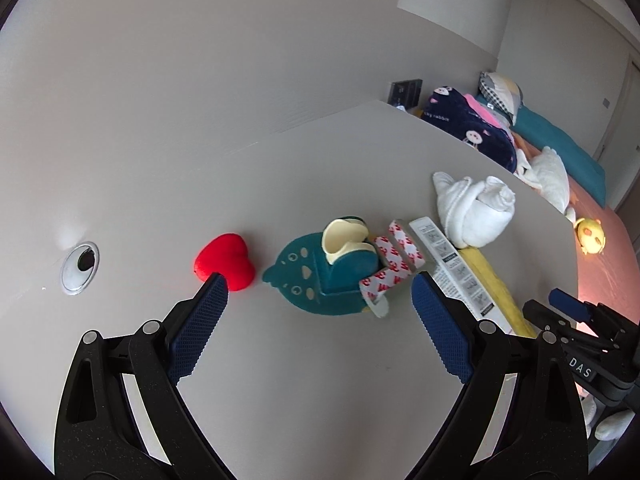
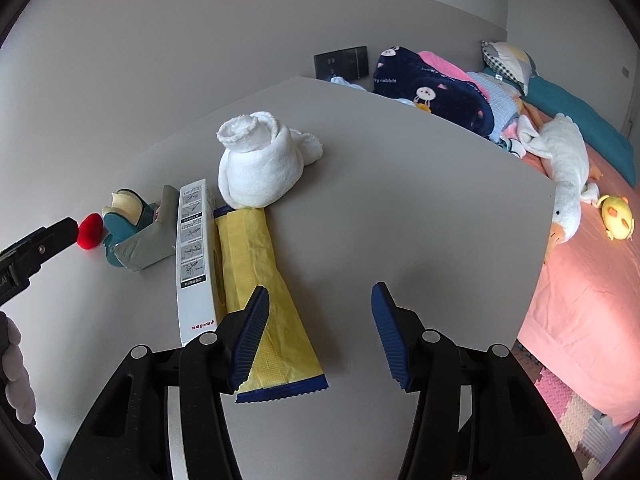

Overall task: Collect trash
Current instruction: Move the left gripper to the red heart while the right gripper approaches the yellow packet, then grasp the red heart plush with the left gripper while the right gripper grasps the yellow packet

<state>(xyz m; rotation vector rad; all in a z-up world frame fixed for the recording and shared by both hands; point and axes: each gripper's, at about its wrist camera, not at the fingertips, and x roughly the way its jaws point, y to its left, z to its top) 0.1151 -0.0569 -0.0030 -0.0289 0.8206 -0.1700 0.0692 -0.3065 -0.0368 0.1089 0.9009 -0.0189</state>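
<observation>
1. The left claw [image 1: 320, 280] hangs spread wide over the grey table [image 1: 280, 360], holding nothing; its blue pads frame the lower middle of the left wrist view.
2. Between and beyond those pads sits a teal owl-shaped holder [image 1: 316, 276] with a curled strip of red-printed white tape [image 1: 394, 258] leaning on its right side.
3. A red heart [image 1: 226, 262] lies left of the holder, just behind the left pad.
4. The right claw [image 2: 320, 300] is also spread and empty, low in the right wrist view.
5. A yellow wrapper [image 2: 260, 280] with blue serrated ends lies flat under its left pad, beside a white printed box [image 2: 196, 256].
6. A rolled white towel [image 2: 260, 164] stands at the wrapper's far end, touching it.
</observation>
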